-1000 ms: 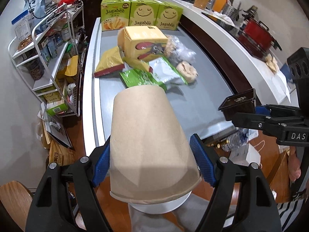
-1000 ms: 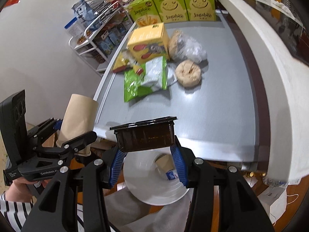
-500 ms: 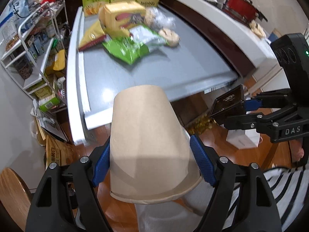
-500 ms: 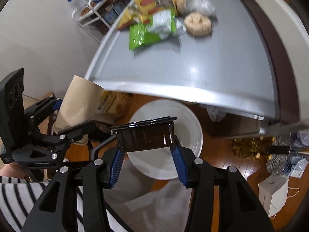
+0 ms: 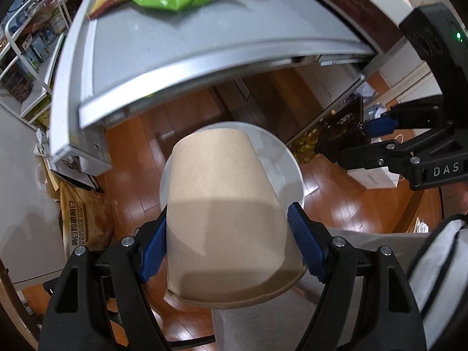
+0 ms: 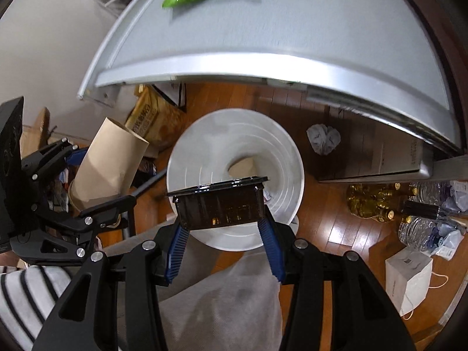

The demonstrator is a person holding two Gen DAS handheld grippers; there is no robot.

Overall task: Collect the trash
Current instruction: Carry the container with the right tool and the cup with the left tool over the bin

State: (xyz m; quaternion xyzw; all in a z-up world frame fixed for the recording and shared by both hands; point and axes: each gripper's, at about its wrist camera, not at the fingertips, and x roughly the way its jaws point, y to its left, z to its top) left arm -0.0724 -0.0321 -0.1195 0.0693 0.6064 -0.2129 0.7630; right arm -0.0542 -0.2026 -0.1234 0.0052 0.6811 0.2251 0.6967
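Both grippers are carrying trash over the white bin (image 6: 292, 158) standing on the floor just off the counter's (image 6: 263, 29) near edge, the left gripper (image 5: 226, 242) clamping a brown paper cup (image 5: 222, 204) and the right gripper (image 6: 223, 234) pinching a black plastic tray (image 6: 219, 201), so the drop is likely next, calling for centring and releasing.

Both grippers are black plastic frames with triangular cut-outs, silver screws at the joints and ribbed blue pads (image 5: 305, 244) on the fingers. The right gripper (image 5: 355, 139) carries white "DAS" lettering and a green light on its body. The person wears a black-and-white striped sleeve (image 6: 22, 294) and grey trousers (image 6: 222, 310).
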